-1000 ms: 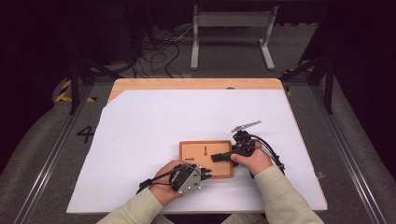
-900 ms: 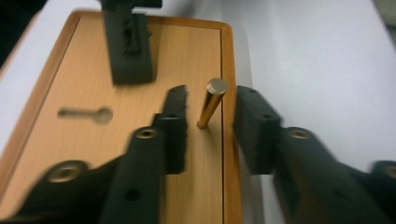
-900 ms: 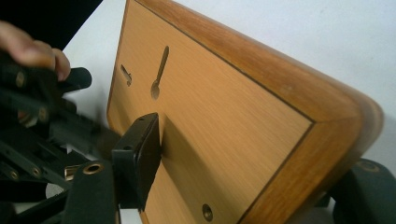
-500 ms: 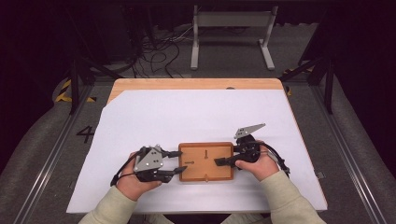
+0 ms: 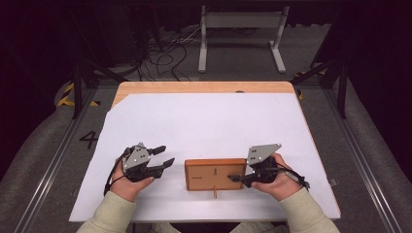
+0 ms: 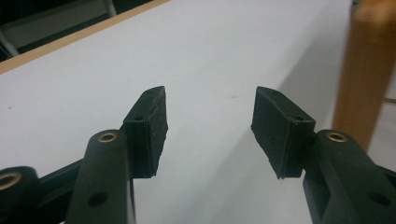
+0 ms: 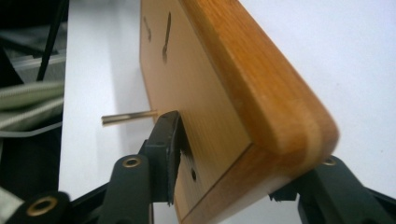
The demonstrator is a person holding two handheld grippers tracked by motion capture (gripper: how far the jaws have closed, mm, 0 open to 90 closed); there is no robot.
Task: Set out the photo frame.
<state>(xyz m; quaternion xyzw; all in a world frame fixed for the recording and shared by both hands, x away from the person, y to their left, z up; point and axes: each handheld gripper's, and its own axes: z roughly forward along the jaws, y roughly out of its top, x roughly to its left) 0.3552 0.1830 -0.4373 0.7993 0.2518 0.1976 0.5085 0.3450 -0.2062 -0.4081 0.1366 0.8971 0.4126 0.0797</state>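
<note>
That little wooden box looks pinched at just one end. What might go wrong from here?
Two risks. The right gripper grips the wooden box only at its right end, its jaws having just been closing on it, so the box might swing or slip if lifted. The thin peg sticking out of the box's near edge could snag the white sheet. The left gripper is open beside the box, giving no support.

A white sheet (image 5: 209,126) covers most of the wooden table (image 5: 204,87), whose far edge stays bare. Beyond it, grey floor (image 5: 311,63) carries a tangle of black cables (image 5: 160,53) and a pale metal stand (image 5: 240,34). The room behind lies dark. Aluminium rails (image 5: 48,165) flank both sides.
</note>
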